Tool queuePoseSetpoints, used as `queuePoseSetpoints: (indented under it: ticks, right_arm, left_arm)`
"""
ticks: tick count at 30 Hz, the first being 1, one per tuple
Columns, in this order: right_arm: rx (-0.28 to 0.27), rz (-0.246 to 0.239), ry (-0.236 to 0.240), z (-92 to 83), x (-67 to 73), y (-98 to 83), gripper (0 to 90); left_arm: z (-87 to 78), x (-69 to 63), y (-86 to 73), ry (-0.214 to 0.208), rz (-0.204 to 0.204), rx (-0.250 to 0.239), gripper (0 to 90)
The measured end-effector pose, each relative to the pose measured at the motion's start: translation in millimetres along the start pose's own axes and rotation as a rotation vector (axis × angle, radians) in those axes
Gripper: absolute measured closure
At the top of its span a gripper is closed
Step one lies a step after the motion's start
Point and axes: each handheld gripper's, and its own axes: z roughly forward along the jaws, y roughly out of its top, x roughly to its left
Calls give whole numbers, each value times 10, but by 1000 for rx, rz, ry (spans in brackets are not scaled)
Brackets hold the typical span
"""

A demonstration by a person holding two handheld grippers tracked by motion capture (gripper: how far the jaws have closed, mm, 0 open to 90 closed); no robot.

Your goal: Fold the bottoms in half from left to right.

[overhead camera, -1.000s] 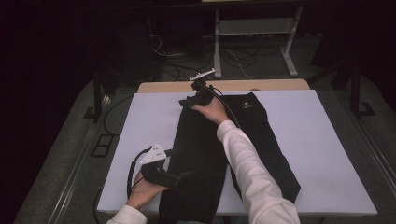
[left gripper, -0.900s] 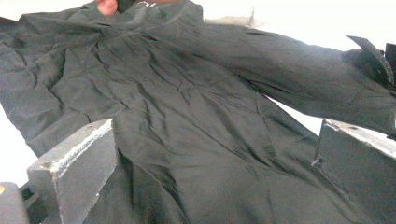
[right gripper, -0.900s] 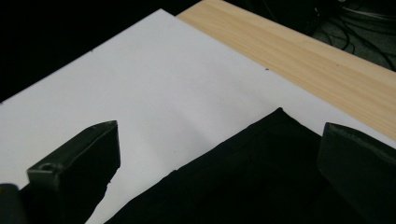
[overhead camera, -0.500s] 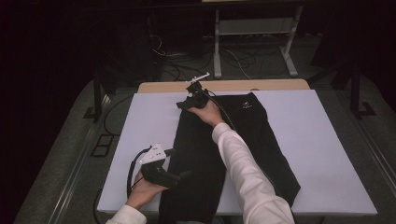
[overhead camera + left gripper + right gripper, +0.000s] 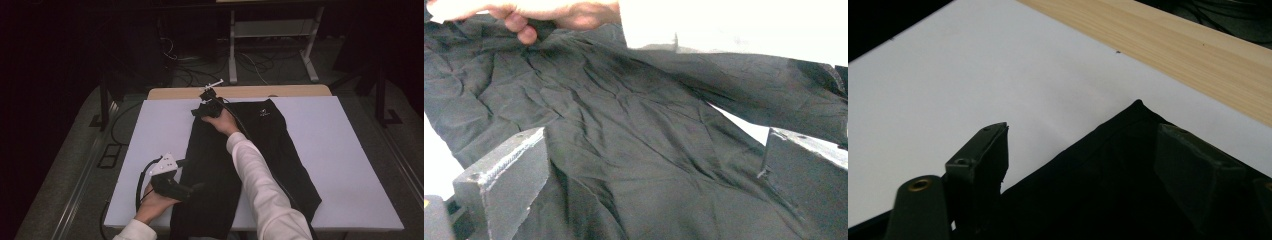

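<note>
**Two grippers working one black garment on white table cover**

One black garment (image 5: 235,170), two grippers, no containers. Nearest, the left gripper (image 5: 200,188) is hovering at the garment's near left edge, jaws standing wide, nothing between them. The garment is lying flat and creased down the middle of the white cover (image 5: 350,150). Farthest, the right gripper (image 5: 198,111) is sitting at the far corner, jaws just closing around the corner, not yet pinching cloth.

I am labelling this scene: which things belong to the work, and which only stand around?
In the work:
black garment
right gripper, jaws just closing around its far corner
left gripper, open at its near edge

Standing around:
white table cover
floor cables
metal stand
</note>
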Motion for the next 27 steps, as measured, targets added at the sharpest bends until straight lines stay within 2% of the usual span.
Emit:
queuePoseSetpoints:
  ticks: [5, 8, 12, 27]
  right_arm:
    - [5, 9, -18, 76, 11, 1, 310]
    - [14, -12, -48, 118, 31, 2, 347]
    - [17, -7, -60, 159, 44, -3, 401]
    - [47, -19, -113, 223, 76, -11, 611]
  left_arm:
    - [-2, 4, 0, -1, -1, -3, 0]
    - [-6, 5, 0, -2, -2, -5, 0]
    - [-9, 6, 1, -2, -1, -5, 0]
    - [-8, 6, 1, -2, 1, -5, 0]
